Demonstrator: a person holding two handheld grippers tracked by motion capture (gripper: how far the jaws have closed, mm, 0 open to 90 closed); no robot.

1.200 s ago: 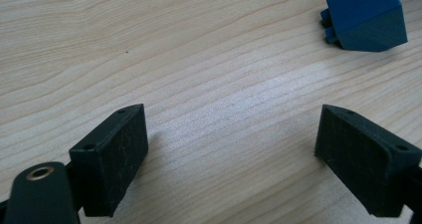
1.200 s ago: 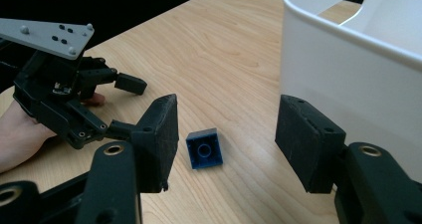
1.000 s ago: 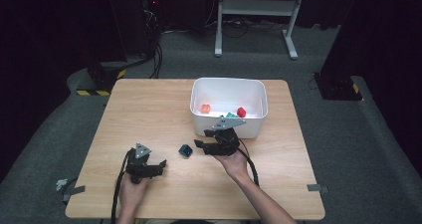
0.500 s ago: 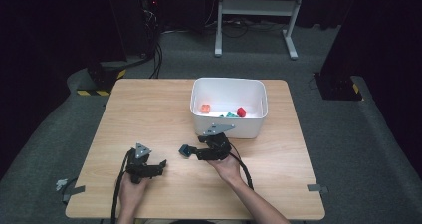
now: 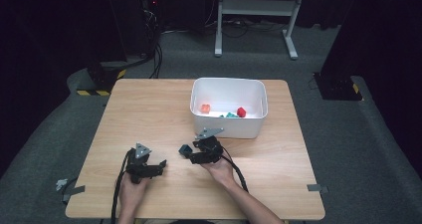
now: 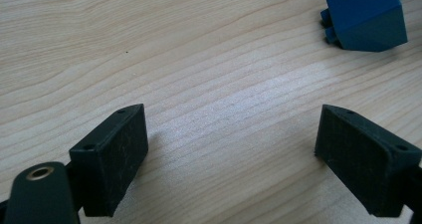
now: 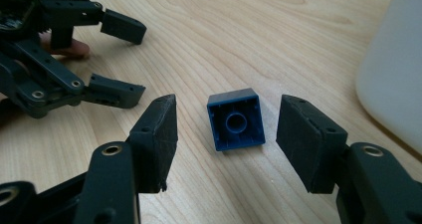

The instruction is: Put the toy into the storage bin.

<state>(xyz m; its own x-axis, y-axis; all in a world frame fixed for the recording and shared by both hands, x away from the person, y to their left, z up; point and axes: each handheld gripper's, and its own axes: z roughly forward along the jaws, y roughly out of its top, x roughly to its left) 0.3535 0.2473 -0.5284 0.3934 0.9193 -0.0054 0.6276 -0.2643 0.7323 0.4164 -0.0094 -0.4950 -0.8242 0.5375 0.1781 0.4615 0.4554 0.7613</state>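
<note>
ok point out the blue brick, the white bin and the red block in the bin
blue brick [image 7: 236, 120]: right gripper view, on its hollow underside, between the open tool's jaws
white bin [image 5: 226, 129]: high view, on its near outer wall
red block [image 5: 241, 112]: high view, on its top, inside the bin

The light wooden surface [image 5: 149, 109] is showing a pale tan grain of fine wavy streaks. The small dark blue plastic brick [image 7: 236, 120] is lying hollow side up at the surface's 6 o'clock, its blue uniform. The matte black left gripper [image 6: 231, 157] and matte black right gripper [image 7: 226, 142] are carrying black fingers [image 7: 160, 134]. The white plastic bin [image 5: 259, 127] is holding an orange piece [image 5: 204, 108], a red piece [image 5: 241, 112] and a teal piece [image 5: 229, 115]. The floor [image 5: 368, 149] is looking dark grey.
</note>
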